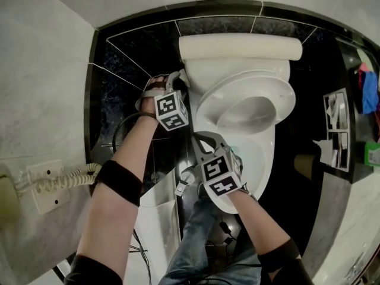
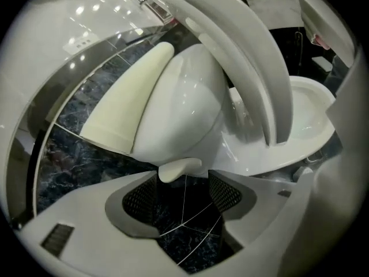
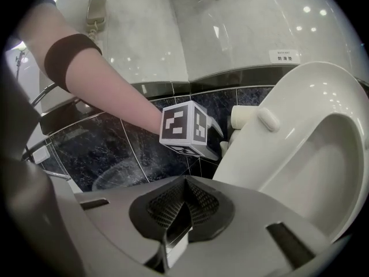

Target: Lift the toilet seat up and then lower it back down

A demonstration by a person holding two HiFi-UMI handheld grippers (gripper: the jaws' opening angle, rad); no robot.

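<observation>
Toilet seat is up off the bowl, tilted back toward the tank. Its underside and two bumpers face the right gripper view. Neither pair of tongs has hold of it.

Left tongs: spread wide and empty, at the toilet's flank near the hinge end. A small white tab sits just past the tips, not pinched.
Right tongs: pressed together on nothing, near the bowl's front rim.

Risks, as I judge them:
- Seat looks short of fully upright and is unheld. If it isn't resting on anything, it could drop and bang on the rim.
- Plastic is glossy and curved, so a pinch at the edge may slide off on the way down.
- So near the hinge, the left tongs get poor leverage, and the tips could be caught between seat and bowl.

Around:
- wall phone with coiled cord to the left
- grab rail
- shelf of oddments to the right
- person's knee close under the bowl

Tight corner. The left forearm crosses ahead of the right tongs.
</observation>
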